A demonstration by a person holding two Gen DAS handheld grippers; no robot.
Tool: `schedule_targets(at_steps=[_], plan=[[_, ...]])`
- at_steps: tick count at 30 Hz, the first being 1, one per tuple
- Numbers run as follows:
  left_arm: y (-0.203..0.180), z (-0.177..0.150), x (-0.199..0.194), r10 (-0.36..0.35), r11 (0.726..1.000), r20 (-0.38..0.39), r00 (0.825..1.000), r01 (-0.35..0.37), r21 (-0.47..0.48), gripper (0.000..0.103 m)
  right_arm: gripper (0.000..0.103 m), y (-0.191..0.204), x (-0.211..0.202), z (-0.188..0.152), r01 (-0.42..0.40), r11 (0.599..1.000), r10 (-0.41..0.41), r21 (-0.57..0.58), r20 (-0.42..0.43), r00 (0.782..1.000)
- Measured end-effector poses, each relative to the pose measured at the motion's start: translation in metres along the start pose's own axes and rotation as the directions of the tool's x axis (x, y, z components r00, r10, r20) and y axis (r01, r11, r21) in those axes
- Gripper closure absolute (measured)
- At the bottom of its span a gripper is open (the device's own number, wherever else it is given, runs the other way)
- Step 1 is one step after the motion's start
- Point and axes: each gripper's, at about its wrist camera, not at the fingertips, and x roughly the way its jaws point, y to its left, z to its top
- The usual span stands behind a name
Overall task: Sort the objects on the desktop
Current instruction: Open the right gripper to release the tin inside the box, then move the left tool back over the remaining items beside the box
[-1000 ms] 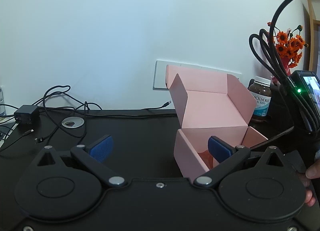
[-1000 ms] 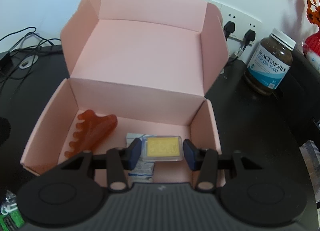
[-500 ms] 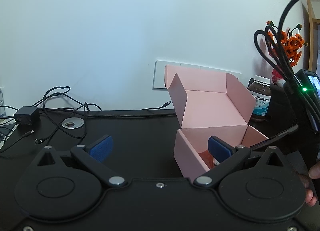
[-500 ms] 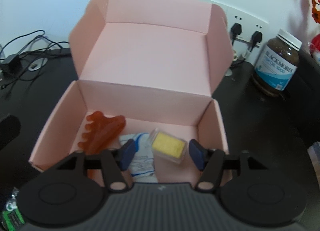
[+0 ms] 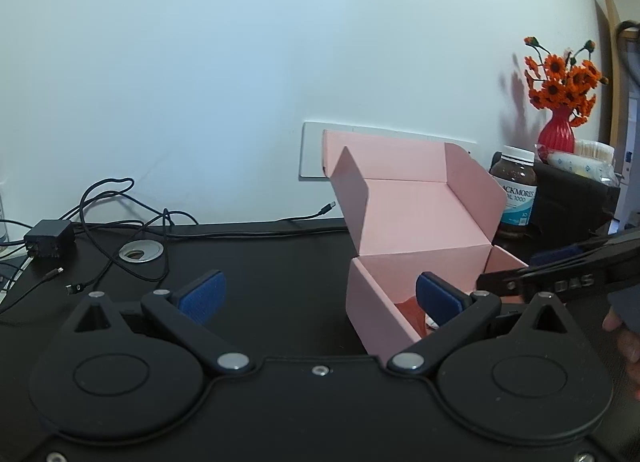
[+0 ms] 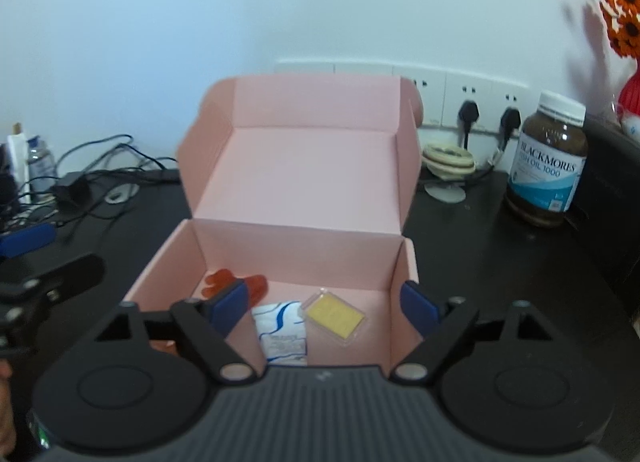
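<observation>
An open pink box (image 6: 296, 166) stands on the black desk with its lid up. On its floor lie an orange comb-shaped piece (image 6: 224, 282), a white and blue sachet (image 6: 282, 332) and a clear case with a yellow slab (image 6: 336, 316). My right gripper (image 6: 324, 304) hovers over the box's near wall, its jaws opening wide; the case lies below, free of the pads. My left gripper (image 5: 320, 294) is open and empty over the desk, left of the pink box (image 5: 424, 230). The right gripper's finger (image 5: 560, 266) reaches in from the right.
A brown fish-oil bottle (image 6: 546, 158) stands right of the box beside a dark block. Orange flowers in a red vase (image 5: 560, 102) stand behind. Black cables and an adapter (image 5: 50, 238) lie at the left, by a metal desk grommet (image 5: 140, 252). Wall sockets (image 6: 468, 110) hold plugs.
The right gripper let go of the yellow-slab case, which dropped onto the box floor. Its jaws spread wide and it drew back and tilted up. The left gripper stayed put.
</observation>
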Motion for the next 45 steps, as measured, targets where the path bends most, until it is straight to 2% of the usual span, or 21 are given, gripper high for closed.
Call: schedule_targets(at_steps=[2,4,7,11,16,21,26,29,31,33,37,39,41,45], plan=[[-0.001,0.0,-0.001,-0.002,1.0,0.009,1.0,0.002,0.009,0.0,0.001,-0.004,-0.013,-0.005,-0.011,1.0,0.012,-0.008,0.075,0.997],[-0.002,0.0,-0.003,-0.004,1.0,0.02,1.0,0.003,0.017,0.0,0.001,-0.011,-0.027,-0.011,-0.05,0.999,0.053,-0.02,0.148,0.988],[-0.002,0.001,-0.005,-0.017,1.0,0.025,1.0,0.016,0.025,0.0,0.001,-0.026,-0.041,-0.018,-0.087,0.996,0.087,-0.006,0.155,0.984],[-0.005,0.001,-0.005,-0.053,0.998,0.002,0.999,0.053,0.036,0.0,0.001,-0.044,-0.05,-0.036,-0.028,1.0,0.028,-0.002,0.174,0.984],[-0.014,-0.002,-0.01,-0.116,0.988,0.007,0.993,0.115,0.103,0.0,0.001,-0.08,-0.044,-0.056,0.008,0.997,-0.022,0.075,0.189,0.982],[-0.02,-0.004,-0.016,-0.125,0.977,0.02,0.992,0.119,0.175,0.0,0.001,-0.106,-0.032,-0.056,-0.047,0.985,0.017,0.168,0.178,0.984],[-0.01,-0.005,-0.032,-0.166,0.98,0.004,0.986,0.164,0.113,0.0,0.001,-0.112,-0.027,-0.057,-0.12,0.97,0.086,0.213,0.16,0.983],[-0.007,-0.01,-0.044,-0.213,0.974,-0.019,0.977,0.214,0.078,0.0,0.001,-0.113,-0.025,-0.057,-0.15,0.963,0.114,0.222,0.166,0.98],[-0.01,-0.015,-0.054,-0.237,0.966,-0.049,0.97,0.241,0.094,0.0,0.001,-0.113,-0.025,-0.058,-0.163,0.96,0.125,0.227,0.173,0.977],[-0.015,-0.022,-0.063,-0.251,0.957,-0.1,0.963,0.262,0.127,0.0,0.001,-0.116,-0.026,-0.058,-0.175,0.955,0.133,0.238,0.184,0.974],[-0.025,-0.039,-0.075,-0.282,0.935,-0.225,0.933,0.32,0.154,0.0,0.001,-0.124,-0.028,-0.06,-0.193,0.941,0.137,0.278,0.21,0.968],[-0.031,-0.045,-0.079,-0.262,0.934,-0.255,0.931,0.311,0.177,0.0,0.001,-0.129,-0.027,-0.061,-0.21,0.93,0.149,0.302,0.212,0.966],[-0.032,-0.046,-0.081,-0.247,0.937,-0.257,0.935,0.297,0.182,0.0,0.001,-0.134,-0.026,-0.062,-0.223,0.919,0.16,0.326,0.21,0.965],[-0.035,-0.046,-0.078,-0.23,0.939,-0.282,0.931,0.288,0.185,0.0,0.001,-0.139,-0.025,-0.062,-0.237,0.907,0.171,0.349,0.208,0.963]])
